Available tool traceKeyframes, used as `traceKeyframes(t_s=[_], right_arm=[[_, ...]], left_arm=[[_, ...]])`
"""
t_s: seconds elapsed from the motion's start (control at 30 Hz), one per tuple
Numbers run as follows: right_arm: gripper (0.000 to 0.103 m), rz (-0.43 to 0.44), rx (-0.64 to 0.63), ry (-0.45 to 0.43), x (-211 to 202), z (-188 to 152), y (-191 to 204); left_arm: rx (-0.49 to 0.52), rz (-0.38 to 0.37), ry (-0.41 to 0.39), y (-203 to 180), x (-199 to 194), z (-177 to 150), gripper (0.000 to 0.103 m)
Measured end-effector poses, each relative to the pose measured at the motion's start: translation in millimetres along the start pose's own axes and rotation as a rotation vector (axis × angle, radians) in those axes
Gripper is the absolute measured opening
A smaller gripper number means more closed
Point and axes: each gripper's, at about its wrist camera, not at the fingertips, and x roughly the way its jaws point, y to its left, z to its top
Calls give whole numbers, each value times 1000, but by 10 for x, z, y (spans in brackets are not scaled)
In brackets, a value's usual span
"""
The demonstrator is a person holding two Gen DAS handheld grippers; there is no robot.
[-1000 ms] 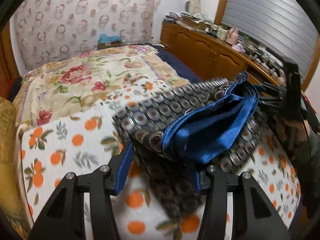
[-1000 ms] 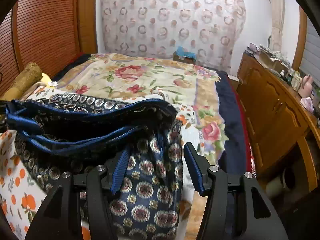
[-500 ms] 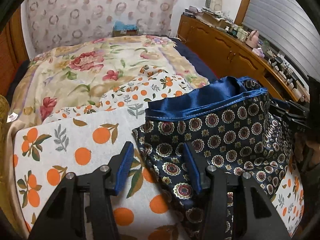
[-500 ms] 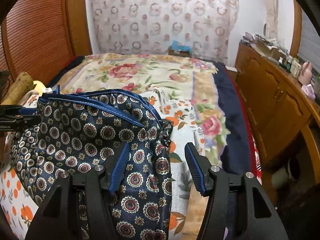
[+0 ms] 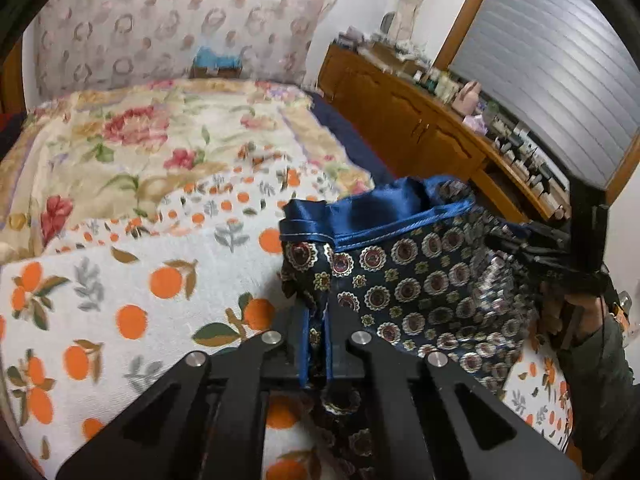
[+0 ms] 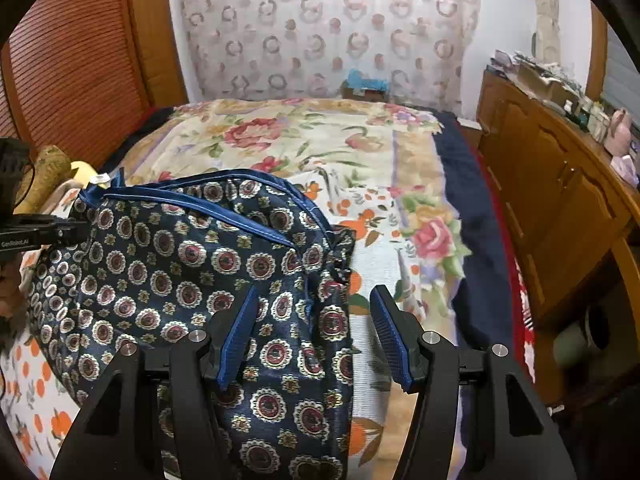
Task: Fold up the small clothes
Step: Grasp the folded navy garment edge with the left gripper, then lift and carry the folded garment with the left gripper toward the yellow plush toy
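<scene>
A small navy garment (image 5: 420, 280) with round medallion print and a shiny blue lining and waistband lies on the orange-print towel (image 5: 140, 300) on the bed. My left gripper (image 5: 316, 344) is shut on the garment's left edge. In the right wrist view the garment (image 6: 180, 272) spreads to the left, its blue band on top. My right gripper (image 6: 316, 344) is open, its left finger over the cloth and its right finger over the towel. The right gripper shows at the right of the left wrist view (image 5: 560, 248), the left gripper at the left edge of the right wrist view (image 6: 36, 232).
A floral bedspread (image 6: 304, 144) covers the bed behind. A wooden sideboard (image 6: 560, 184) with many small items runs along the right. A wooden headboard (image 6: 80, 72) and a patterned curtain (image 6: 320, 24) stand behind. A rolled yellow cushion (image 6: 44, 176) lies at left.
My left gripper has closed on the garment's left edge; it was open before. The garment has been spread out from a bunched heap. My right gripper stays open.
</scene>
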Motion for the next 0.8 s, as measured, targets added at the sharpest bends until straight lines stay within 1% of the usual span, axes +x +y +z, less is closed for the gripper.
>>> traceKeyframes(t_s=[0.07, 0.13, 0.23, 0.3, 0.37, 0.47, 0.6, 0.73, 0.77, 0.8], right_arm=[[59, 9, -5, -3, -24, 22, 38], [60, 17, -18, -6, -49, 45, 112], [60, 38, -30, -12, -63, 81, 230], [60, 54, -40, -13, -46, 109, 316], [60, 67, -53, -9, 14, 154, 427], [61, 75, -75, 0, 118, 222, 581], [61, 80, -94, 6, 252, 350, 744], [60, 77, -108, 24, 372, 474, 804], [57, 73, -107, 34, 414, 496, 805], [47, 79, -107, 44, 450, 509, 806]], left_arm=[[8, 1, -44, -18, -205, 11, 2], [24, 32, -78, 6, -385, -1, 2], [12, 67, -95, 177, -560, -34, 2], [1, 115, -95, 325, -618, -73, 2], [-24, 138, -84, 462, -601, -119, 2], [-57, 131, -69, 607, -517, -198, 3], [-38, 153, -50, 612, -418, -262, 3], [-42, 149, -40, 648, -381, -305, 4], [-41, 150, -38, 649, -380, -314, 5], [-38, 152, -36, 659, -367, -333, 5]])
